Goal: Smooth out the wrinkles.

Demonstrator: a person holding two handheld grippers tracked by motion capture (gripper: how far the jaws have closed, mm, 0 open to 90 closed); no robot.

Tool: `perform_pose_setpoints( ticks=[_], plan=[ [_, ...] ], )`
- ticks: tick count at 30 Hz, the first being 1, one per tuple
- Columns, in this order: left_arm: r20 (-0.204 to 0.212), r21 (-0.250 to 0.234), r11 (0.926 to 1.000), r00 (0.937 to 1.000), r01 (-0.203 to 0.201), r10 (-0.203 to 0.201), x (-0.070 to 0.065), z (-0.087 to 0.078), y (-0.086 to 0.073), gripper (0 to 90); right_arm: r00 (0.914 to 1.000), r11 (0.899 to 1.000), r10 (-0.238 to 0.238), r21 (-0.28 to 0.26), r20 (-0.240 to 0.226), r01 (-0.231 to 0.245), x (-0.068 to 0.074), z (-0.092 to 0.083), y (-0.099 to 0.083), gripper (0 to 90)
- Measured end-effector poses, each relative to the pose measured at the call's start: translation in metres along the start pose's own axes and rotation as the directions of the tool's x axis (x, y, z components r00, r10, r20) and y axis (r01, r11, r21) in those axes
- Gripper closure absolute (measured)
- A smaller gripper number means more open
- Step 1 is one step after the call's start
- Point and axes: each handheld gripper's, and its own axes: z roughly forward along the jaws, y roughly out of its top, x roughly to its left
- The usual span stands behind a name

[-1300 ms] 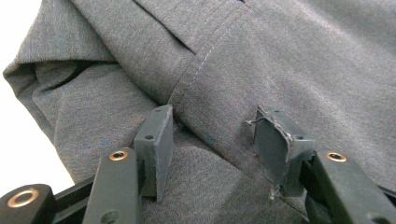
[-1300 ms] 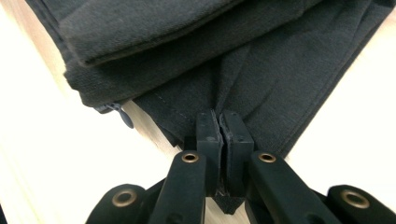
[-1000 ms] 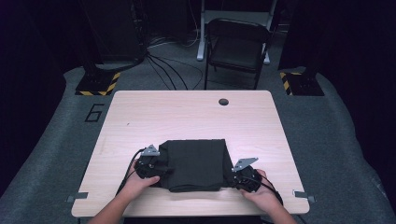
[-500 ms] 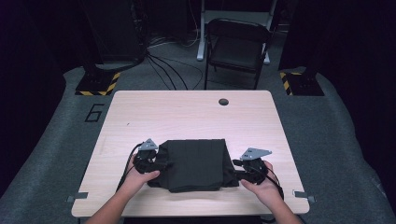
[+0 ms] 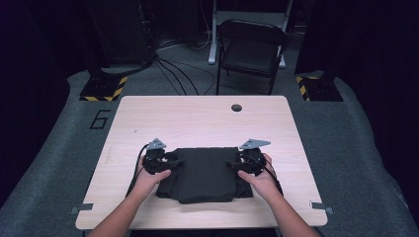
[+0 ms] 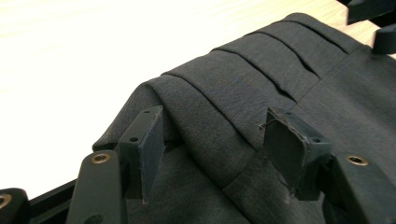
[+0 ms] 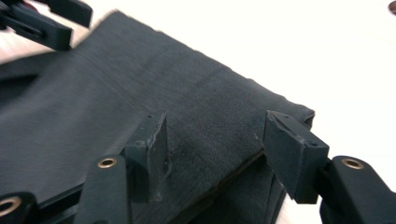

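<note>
A dark grey, nearly black folded garment lies flat on a light wooden table, near the table's front edge and midway across its width. It forms a rough rectangle of stacked layers, with soft pleat-like folds along its left edge.

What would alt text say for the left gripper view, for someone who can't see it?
Two black fingers of the left gripper stand open around a raised fold of a folded dark grey cloth that lies on a pale wooden table. The other gripper's tips show at the cloth's far corner, top right.
</note>
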Motion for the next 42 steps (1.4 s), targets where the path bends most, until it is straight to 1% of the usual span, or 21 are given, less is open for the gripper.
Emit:
perform_pose_setpoints(
  ticks=[1,5,7,10,11,12,14,16,19,20,23,25,28,30,31,34,36,38,40,41,42],
  plan=[
    [0.008,0.006,1.0,1.0,0.0,0.0,0.001,0.001,-0.001,37.1,0.9999,1.0,-0.017,0.009,0.003,0.017,-0.001,0.004,-0.001,38.2],
    [0.015,-0.019,0.9994,0.9995,0.027,-0.027,-0.001,0.002,-0.007,36.2,0.9993,0.999,0.037,0.002,-0.006,-0.037,-0.007,0.011,-0.008,33.8],
    [0.025,-0.008,0.9991,0.9988,0.042,-0.042,-0.001,0.004,-0.012,35.0,0.9973,0.997,0.072,-0.005,-0.012,-0.072,-0.009,0.012,-0.012,32.6],
    [0.027,0.03,0.9992,0.9993,0.024,-0.025,-0.006,0.009,-0.016,31.0,0.9971,0.997,0.075,0.01,-0.009,-0.075,-0.009,0.015,-0.017,31.3],
    [0.024,0.031,0.9994,0.9996,0.017,-0.018,-0.007,0.011,-0.017,30.3,0.996,0.996,0.088,0.026,-0.011,-0.088,-0.008,0.016,-0.018,30.6],
    [0.021,0.034,0.9994,0.9997,0.007,-0.008,-0.008,0.012,-0.018,30.1,0.9973,0.997,0.072,0.023,-0.009,-0.072,-0.009,0.018,-0.018,30.1],
    [0.024,0.039,0.9992,0.9997,0.007,-0.008,-0.009,0.014,-0.019,29.5,0.9963,0.996,0.084,0.034,-0.014,-0.084,-0.009,0.02,-0.02,28.6],
    [0.03,0.041,0.9991,0.9995,0.01,-0.012,-0.008,0.015,-0.019,28.9,0.9949,0.994,0.097,0.044,-0.03,-0.095,-0.009,0.022,-0.022,27.8],
    [0.049,0.047,0.9987,0.9985,0.021,-0.023,-0.005,0.017,-0.021,29.0,0.9941,0.994,0.092,0.068,-0.058,-0.088,-0.009,0.027,-0.025,27.6],
    [0.052,0.049,0.9985,0.9984,0.023,-0.025,-0.005,0.018,-0.022,29.0,0.9908,0.99,0.115,0.091,-0.071,-0.109,-0.008,0.029,-0.026,27.8],
    [0.063,0.058,0.9979,0.9975,0.029,-0.032,-0.005,0.021,-0.023,29.4,0.9888,0.988,0.121,0.105,-0.088,-0.112,-0.008,0.033,-0.027,29.0],
    [0.057,0.058,0.9982,0.9981,0.019,-0.022,-0.005,0.022,-0.024,30.2,0.9873,0.988,0.122,0.105,-0.102,-0.111,-0.009,0.034,-0.028,32.7],
    [0.056,0.071,0.9975,0.9984,0.006,-0.01,-0.007,0.023,-0.023,35.0,0.987,0.991,0.097,0.101,-0.128,-0.084,-0.009,0.034,-0.027,41.2],
    [0.04,0.077,0.9969,0.9991,-0.018,0.015,-0.009,0.024,-0.021,40.9,0.9858,0.992,0.086,0.099,-0.144,-0.072,-0.008,0.035,-0.027,48.4],
    [0.027,0.081,0.9966,0.9995,-0.017,0.015,-0.012,0.024,-0.02,44.1,0.984,0.993,0.087,0.096,-0.155,-0.073,-0.007,0.035,-0.027,51.2],
    [0.008,0.064,0.9963,0.9984,-0.056,0.056,-0.015,0.022,-0.017,53.7,0.9821,0.994,0.084,0.088,-0.169,-0.07,-0.006,0.035,-0.026,60.5],
    [0.003,0.057,0.9969,0.9985,-0.055,0.055,-0.016,0.02,-0.015,60.0,0.9833,0.995,0.07,0.076,-0.168,-0.057,-0.005,0.034,-0.023,66.8],
    [-0.014,0.047,0.9968,0.9977,-0.065,0.066,-0.014,0.018,-0.013,63.4,0.9843,0.997,0.059,0.065,-0.166,-0.048,-0.003,0.033,-0.021,69.0],
    [-0.021,0.033,0.9978,0.9981,-0.057,0.058,-0.012,0.015,-0.011,65.6,0.9874,0.998,0.032,0.053,-0.155,-0.024,0.0,0.035,-0.017,69.3],
    [-0.028,0.031,0.9972,0.9972,-0.069,0.07,-0.009,0.012,-0.009,66.1,0.9883,0.999,0.02,0.049,-0.151,-0.013,0.001,0.036,-0.016,69.4],
    [-0.037,0.017,0.9982,0.9976,-0.057,0.058,-0.007,0.011,-0.009,66.6,0.9903,0.999,-0.002,0.046,-0.139,0.009,0.004,0.037,-0.013,69.4]
  ],
)
